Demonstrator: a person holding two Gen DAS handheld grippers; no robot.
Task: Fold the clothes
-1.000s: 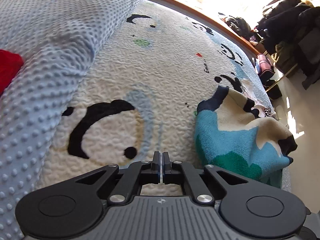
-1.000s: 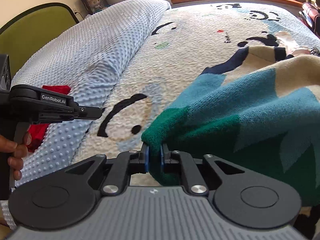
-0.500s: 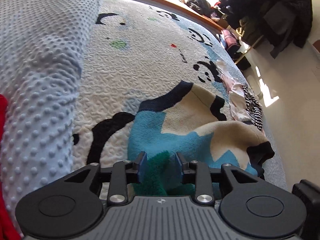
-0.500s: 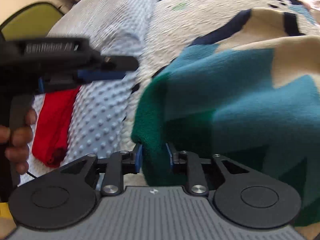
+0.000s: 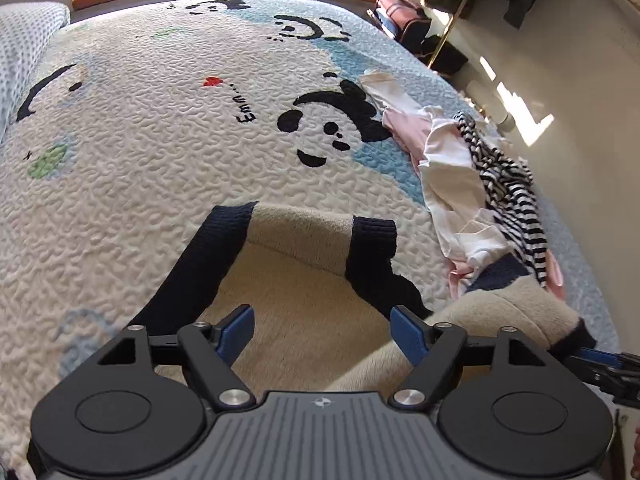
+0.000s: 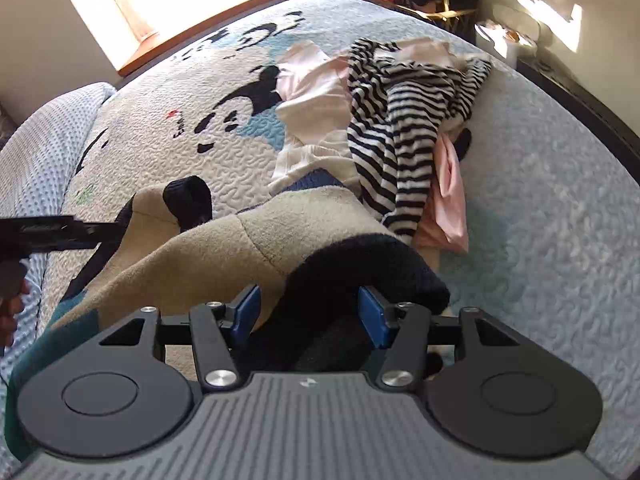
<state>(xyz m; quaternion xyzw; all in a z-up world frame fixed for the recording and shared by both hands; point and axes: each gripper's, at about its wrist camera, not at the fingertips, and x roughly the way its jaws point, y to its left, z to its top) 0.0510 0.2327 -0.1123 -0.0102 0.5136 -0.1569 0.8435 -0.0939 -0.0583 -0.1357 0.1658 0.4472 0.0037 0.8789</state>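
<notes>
The panda bedspread, reading "Emm...", is lying bare leftward. The cream sweater is sitting near the bed's edge beside the striped top. Left claw and right claw are both gaping wide, gripping nothing.

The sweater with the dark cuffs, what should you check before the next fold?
1. Left gripper open: ok, blue pads apart over the cream sweater.
2. Right gripper open: ok, the dark cuff sits between its pads, unpinched.
3. Sweater lying flat: not ok, it bunches up near the right gripper.
4. Striped shirt off the sweater: cannot tell, the two look to meet at the edge.
5. Bedspread ahead of the sweater free for folding: ok.
</notes>
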